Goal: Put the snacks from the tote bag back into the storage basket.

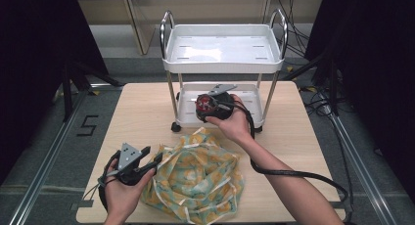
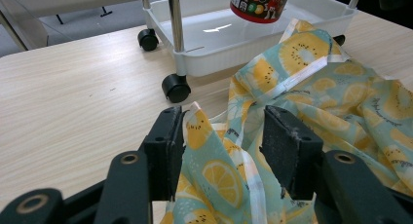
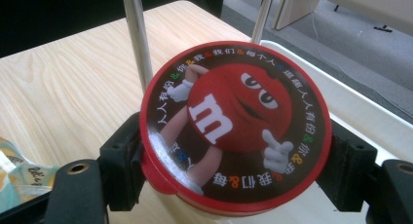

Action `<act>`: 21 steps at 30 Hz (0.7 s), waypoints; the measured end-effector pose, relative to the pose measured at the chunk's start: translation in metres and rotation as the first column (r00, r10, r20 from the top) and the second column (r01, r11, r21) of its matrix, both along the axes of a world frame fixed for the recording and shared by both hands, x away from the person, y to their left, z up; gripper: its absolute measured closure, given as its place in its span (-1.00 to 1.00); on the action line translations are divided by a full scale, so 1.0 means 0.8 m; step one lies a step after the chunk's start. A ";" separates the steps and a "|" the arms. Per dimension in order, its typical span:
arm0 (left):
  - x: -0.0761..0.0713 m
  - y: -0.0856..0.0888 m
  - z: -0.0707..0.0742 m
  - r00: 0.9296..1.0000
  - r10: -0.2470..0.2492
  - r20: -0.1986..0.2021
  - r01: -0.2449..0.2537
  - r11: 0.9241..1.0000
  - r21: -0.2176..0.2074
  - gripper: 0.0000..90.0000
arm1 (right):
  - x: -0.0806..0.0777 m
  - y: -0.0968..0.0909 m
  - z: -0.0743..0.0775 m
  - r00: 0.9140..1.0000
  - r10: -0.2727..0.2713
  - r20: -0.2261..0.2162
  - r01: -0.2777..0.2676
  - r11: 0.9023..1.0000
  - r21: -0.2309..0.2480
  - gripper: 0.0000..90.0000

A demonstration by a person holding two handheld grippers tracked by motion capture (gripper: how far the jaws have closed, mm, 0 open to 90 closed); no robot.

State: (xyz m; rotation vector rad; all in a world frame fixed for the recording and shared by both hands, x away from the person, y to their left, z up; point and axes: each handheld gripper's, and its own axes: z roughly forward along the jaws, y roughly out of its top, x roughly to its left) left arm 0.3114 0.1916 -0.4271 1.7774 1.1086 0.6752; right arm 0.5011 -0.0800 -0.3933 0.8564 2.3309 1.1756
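A round tub with a red M&M's lid (image 1: pixel 205 103) (image 3: pixel 234 121) is held in my right gripper (image 1: pixel 209 106) (image 3: pixel 234 141), shut on its sides. It hangs above the lower tray (image 1: pixel 247 95) of a white two-tier cart; its bottom edge (image 2: pixel 260 2) is seen over that tray. A crumpled cloth bag with a yellow fruit print (image 1: pixel 200 178) (image 2: pixel 316 78) lies on the table's near middle. My left gripper (image 1: pixel 151 155) (image 2: pixel 221 124) is open at the bag's left edge, with a fold of the fabric standing between its jaws.
The cart stands at the far middle of the wooden table (image 1: pixel 142 107), on black castors (image 2: pixel 176 87), with chrome posts (image 3: pixel 136 34) and an upper tray (image 1: pixel 222 66). The right gripper's cable (image 1: pixel 293 173) trails across the table's right side.
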 end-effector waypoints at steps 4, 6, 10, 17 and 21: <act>0.000 0.000 0.000 1.000 -0.001 0.001 0.001 1.000 0.000 0.11 | 0.001 0.000 -0.001 1.000 -0.007 0.003 0.007 1.000 0.005 -0.41; 0.000 -0.001 0.000 1.000 0.002 0.000 -0.002 1.000 0.003 0.11 | 0.003 0.000 -0.002 1.000 -0.006 0.009 0.006 1.000 -0.004 -0.41; 0.000 0.000 0.000 1.000 -0.003 0.002 0.003 1.000 0.002 0.11 | 0.005 0.000 -0.003 1.000 -0.014 0.014 0.014 1.000 -0.002 -0.41; 0.000 0.000 0.000 1.000 -0.002 0.002 0.002 1.000 0.000 0.11 | 0.009 0.002 -0.004 1.000 -0.019 0.010 0.019 1.000 -0.008 -0.41; 0.000 0.000 0.000 1.000 -0.001 0.001 0.001 1.000 -0.002 0.11 | 0.011 0.004 -0.005 1.000 -0.019 0.010 0.020 1.000 -0.012 -0.41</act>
